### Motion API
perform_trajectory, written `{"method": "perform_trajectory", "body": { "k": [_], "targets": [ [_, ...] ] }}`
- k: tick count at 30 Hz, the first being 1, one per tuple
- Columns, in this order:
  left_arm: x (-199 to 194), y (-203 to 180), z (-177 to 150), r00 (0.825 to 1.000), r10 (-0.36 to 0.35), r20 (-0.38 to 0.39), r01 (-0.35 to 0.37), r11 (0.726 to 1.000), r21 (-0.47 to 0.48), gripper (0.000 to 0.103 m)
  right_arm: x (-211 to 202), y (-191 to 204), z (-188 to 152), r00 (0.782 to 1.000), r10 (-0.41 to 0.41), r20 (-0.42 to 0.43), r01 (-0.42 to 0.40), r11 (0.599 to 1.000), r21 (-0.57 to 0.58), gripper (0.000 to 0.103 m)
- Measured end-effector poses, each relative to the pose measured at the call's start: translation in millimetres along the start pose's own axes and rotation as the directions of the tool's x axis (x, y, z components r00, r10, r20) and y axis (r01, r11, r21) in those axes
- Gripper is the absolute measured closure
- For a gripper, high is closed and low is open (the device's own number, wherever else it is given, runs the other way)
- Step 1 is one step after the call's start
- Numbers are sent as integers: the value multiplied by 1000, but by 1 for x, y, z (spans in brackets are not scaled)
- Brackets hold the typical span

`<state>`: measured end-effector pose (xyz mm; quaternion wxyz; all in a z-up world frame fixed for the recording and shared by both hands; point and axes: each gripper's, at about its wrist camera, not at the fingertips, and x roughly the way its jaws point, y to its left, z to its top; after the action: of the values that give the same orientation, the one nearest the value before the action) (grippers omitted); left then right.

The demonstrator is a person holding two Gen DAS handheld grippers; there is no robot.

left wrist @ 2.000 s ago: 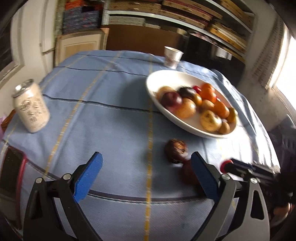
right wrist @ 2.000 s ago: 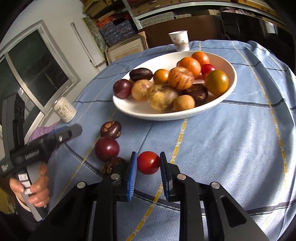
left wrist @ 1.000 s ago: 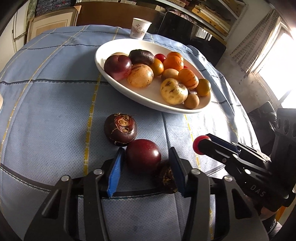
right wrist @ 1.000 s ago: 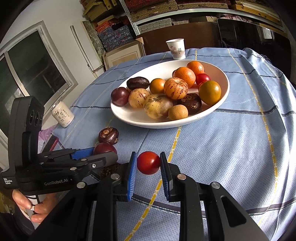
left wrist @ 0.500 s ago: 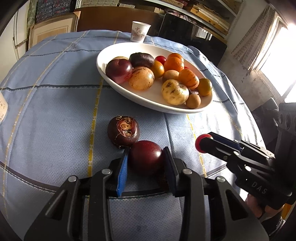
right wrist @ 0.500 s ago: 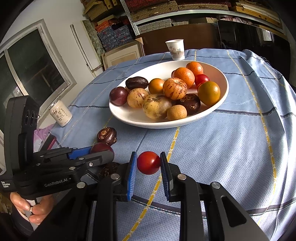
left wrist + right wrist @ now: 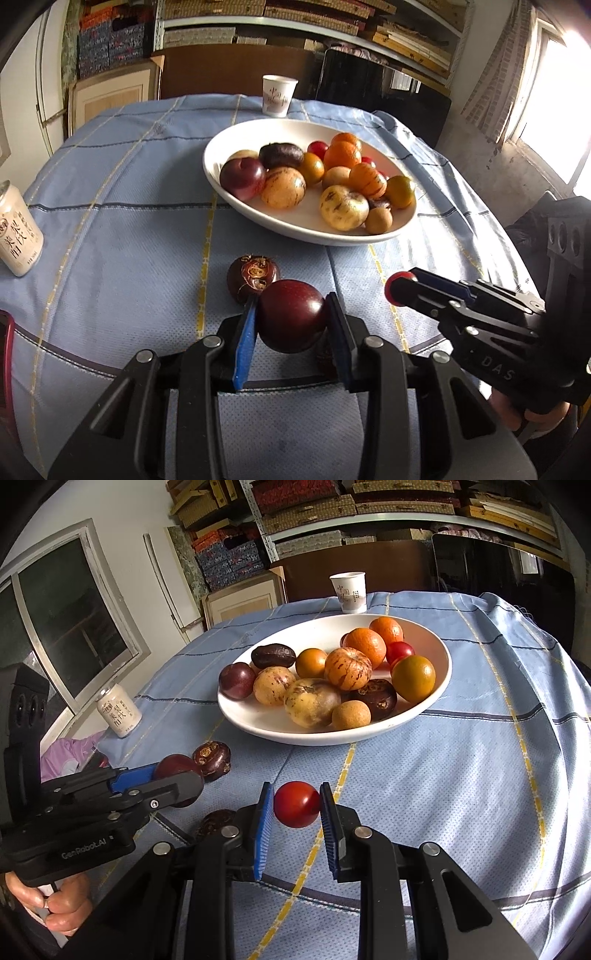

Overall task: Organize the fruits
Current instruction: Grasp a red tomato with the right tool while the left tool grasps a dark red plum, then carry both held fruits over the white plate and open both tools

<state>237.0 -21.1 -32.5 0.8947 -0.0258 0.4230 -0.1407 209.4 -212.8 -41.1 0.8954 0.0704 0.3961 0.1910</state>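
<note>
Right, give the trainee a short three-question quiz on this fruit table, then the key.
1. True or false: the left gripper is shut on a dark red plum.
2. What does the right gripper hold? A) an orange B) a red tomato C) the paper cup
3. How many dark wrinkled fruits lie loose on the tablecloth outside the white bowl?

Key: 1 true. 2 B. 3 two: one beyond the left gripper, one partly hidden under the grippers.
</note>
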Motion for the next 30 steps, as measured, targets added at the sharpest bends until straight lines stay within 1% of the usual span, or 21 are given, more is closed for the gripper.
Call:
{"method": "perform_trajectory", "body": {
  "k": [5,8,10,12,14,17,22,26,30],
  "targets": [
    [-12,-2,-3,1000,-8,27,8,1000,5,68,-3,7,-5,1000,7,10,-7,1000,2,77],
    [-16,-3,-3,999,-18,33,18,1000,6,68,-6,11,-6,999,32,8,-33,999,15,77],
    [-18,-3,-2,999,-21,33,21,1000,8,68,-8,12,-5,999,49,7,-49,999,23,77],
    [-18,0,4,999,-31,29,31,999,7,68,-11,15,1,999,40,19,-40,999,5,77],
    [-20,6,17,999,-31,37,30,1000,6,68,-14,16,12,999,24,45,-23,1000,-5,77],
    [-21,13,41,997,-7,70,7,1000,2,68,-19,8,36,995,8,102,-10,1000,17,77],
    [-5,22,88,996,0,92,1,1000,-15,68,-14,-11,72,985,-26,172,13,997,72,77],
    [23,17,123,996,23,91,-22,1000,-5,68,1,-26,96,981,-54,185,37,995,97,77],
    [56,17,157,997,36,72,-35,999,-5,68,24,-41,113,983,-68,170,48,991,122,77]
  ]
}}
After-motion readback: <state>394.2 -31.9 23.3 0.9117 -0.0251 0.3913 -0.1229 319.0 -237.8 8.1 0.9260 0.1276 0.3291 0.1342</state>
